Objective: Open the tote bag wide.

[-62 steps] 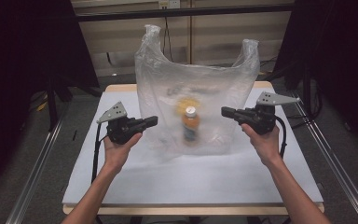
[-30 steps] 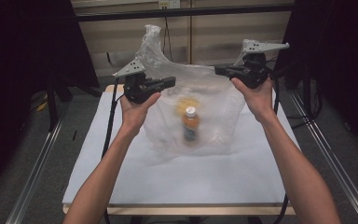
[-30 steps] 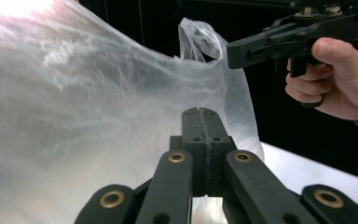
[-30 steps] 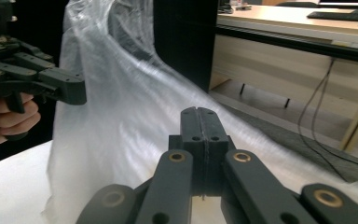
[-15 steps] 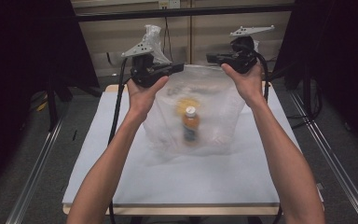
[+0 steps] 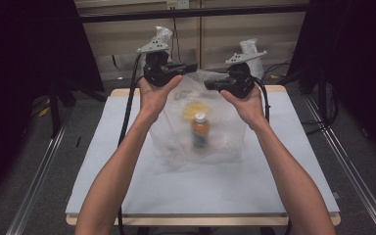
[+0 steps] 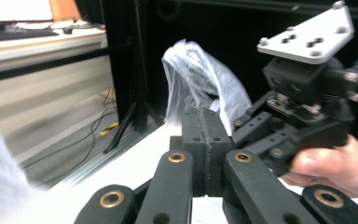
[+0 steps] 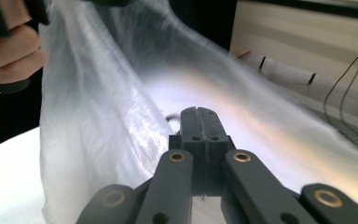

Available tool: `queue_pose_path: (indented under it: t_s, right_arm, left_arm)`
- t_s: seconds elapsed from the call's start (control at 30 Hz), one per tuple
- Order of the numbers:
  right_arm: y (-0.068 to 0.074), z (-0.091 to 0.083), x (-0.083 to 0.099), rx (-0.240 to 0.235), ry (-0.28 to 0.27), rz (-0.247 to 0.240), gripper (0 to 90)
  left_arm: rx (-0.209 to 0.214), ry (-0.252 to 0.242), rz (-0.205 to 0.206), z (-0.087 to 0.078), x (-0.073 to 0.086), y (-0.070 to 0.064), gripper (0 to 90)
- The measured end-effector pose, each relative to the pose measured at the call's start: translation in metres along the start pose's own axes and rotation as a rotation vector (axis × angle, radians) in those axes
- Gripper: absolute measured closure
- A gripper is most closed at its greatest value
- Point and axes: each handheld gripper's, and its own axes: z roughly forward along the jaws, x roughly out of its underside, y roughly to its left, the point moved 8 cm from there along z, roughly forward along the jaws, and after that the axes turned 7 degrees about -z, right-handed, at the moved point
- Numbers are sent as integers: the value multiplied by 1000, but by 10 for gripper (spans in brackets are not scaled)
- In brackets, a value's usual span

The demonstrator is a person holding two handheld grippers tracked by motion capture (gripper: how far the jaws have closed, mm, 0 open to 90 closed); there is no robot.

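Observation:
A clear plastic bag stands on the white table, its two handles sticking up at the back. Inside it stand an orange bottle with a white cap and, behind it, a blurred yellow item. Both hands are raised over the bag's top. My left gripper points right and my right gripper points left, their tips close together. In the left gripper view the jaws are pressed together, with a bag handle rising just beyond them. In the right gripper view the shut jaws are wrapped in bag film.
Dark frame posts and black curtains stand on both sides of the table. A horizontal bar crosses behind it, and rails run along the floor. The table's front half is bare white board.
Both grippers rose from the bag's sides to its top and drew toward each other. The bag's upper part is pulled narrower; the bottle stays in place.

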Motion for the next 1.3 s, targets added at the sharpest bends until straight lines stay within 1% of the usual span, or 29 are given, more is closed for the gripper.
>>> queue_pose_path:
  t_s: [0.03,0.07,0.1,0.13,0.17,0.2,0.27,0.3,0.37,0.4,0.43,0.5,0.53,0.67,0.7,0.73,0.8,0.87,0.93,0.97,1.0,1.07,1.1,1.13,1.17,1.2,1.23,1.3]
  right_arm:
    - [2,2,4,-7,5,1,900]
    - [3,3,7,-8,14,-1,900]
    - [5,5,10,-17,19,-2,900]
    - [8,7,13,-25,21,-5,900]
    - [11,8,16,-31,22,-7,900]
    - [15,8,18,-42,10,-2,900]
    - [20,8,22,-53,-22,12,900]
    - [24,8,25,-66,-26,16,900]
    - [30,9,31,-82,-19,10,900]
    - [30,9,31,-82,-19,10,900]
    - [35,9,36,-96,-10,5,900]
    - [40,9,41,-103,2,-2,900]
    - [40,9,41,-103,2,-2,900]
    - [44,8,51,-115,0,5,900]
    - [44,8,51,-115,0,5,900]
    - [45,7,52,-116,-2,8,900]
    - [47,3,55,-121,-9,8,900]
    - [48,1,56,-120,-8,6,900]
    - [49,-2,58,-118,-7,4,900]
    - [50,-3,60,-120,-7,5,900]
    - [50,-3,60,-120,-7,5,900]
    - [52,-4,67,-124,4,8,900]
    - [52,-4,67,-124,4,8,900]
    - [53,-4,73,-123,5,9,900]
    - [54,-4,77,-125,10,18,900]
    - [53,-3,80,-120,18,18,900]
    - [53,-3,80,-120,18,18,900]
    - [52,-2,89,-119,28,30,900]
  left_arm:
    - [-9,28,0,3,10,2,900]
    - [-14,34,-8,5,16,3,900]
    - [-14,34,-8,5,16,3,900]
    - [-5,41,-16,6,22,3,900]
    - [-2,52,-22,8,33,3,900]
    - [-2,52,-22,8,33,3,900]
    - [8,61,-35,8,46,3,900]
    - [8,61,-35,8,46,3,900]
    - [3,72,-24,7,52,2,900]
    - [-4,85,-21,6,55,2,900]
    - [2,85,-21,5,57,2,900]
    - [-12,116,-15,4,69,5,900]
    - [-12,116,-15,4,69,5,900]
    - [1,144,-28,6,87,4,900]
    - [1,144,-28,6,87,4,900]
    - [-4,153,-28,6,90,3,900]
    - [6,161,-35,6,97,2,900]
    - [2,178,-21,6,103,-1,900]
    - [5,180,-20,5,106,-2,900]
    - [2,194,-13,5,109,-3,900]
    - [10,197,-11,5,112,-4,900]
    - [4,202,-9,4,116,-5,900]
    - [1,205,-12,3,118,-6,900]
    - [5,211,-7,1,124,-6,900]
    - [5,211,-7,1,124,-6,900]
    - [-5,230,-10,0,131,-4,900]
    - [-5,230,-10,0,131,-4,900]
    - [3,230,-21,0,137,-2,900]
